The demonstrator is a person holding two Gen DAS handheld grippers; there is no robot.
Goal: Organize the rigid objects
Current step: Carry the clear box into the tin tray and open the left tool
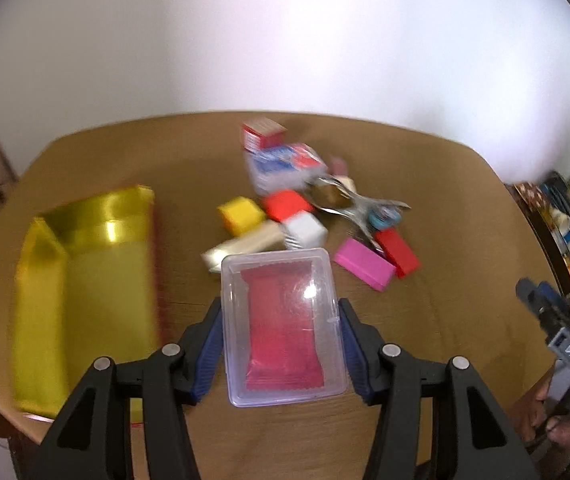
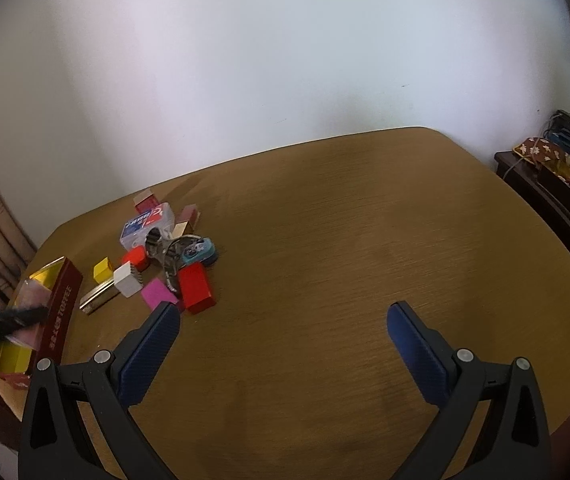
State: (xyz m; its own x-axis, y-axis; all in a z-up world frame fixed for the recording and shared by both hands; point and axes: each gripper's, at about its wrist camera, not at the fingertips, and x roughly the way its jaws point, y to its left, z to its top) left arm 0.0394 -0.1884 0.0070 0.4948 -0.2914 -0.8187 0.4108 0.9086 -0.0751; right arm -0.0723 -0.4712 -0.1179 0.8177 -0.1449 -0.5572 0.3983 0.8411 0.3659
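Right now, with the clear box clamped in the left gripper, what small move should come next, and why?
Probably carry the clear plastic box sideways over the open gold-lined box. The left gripper grips it by both sides, and that tray lies just beside it, apart from the pile. The right gripper is open with nothing between its fingers.

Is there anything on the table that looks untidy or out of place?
Yes. The small boxes and blocks lie heaped at mixed angles beside the gold-lined box, which holds none; the left gripper holds a clear case.
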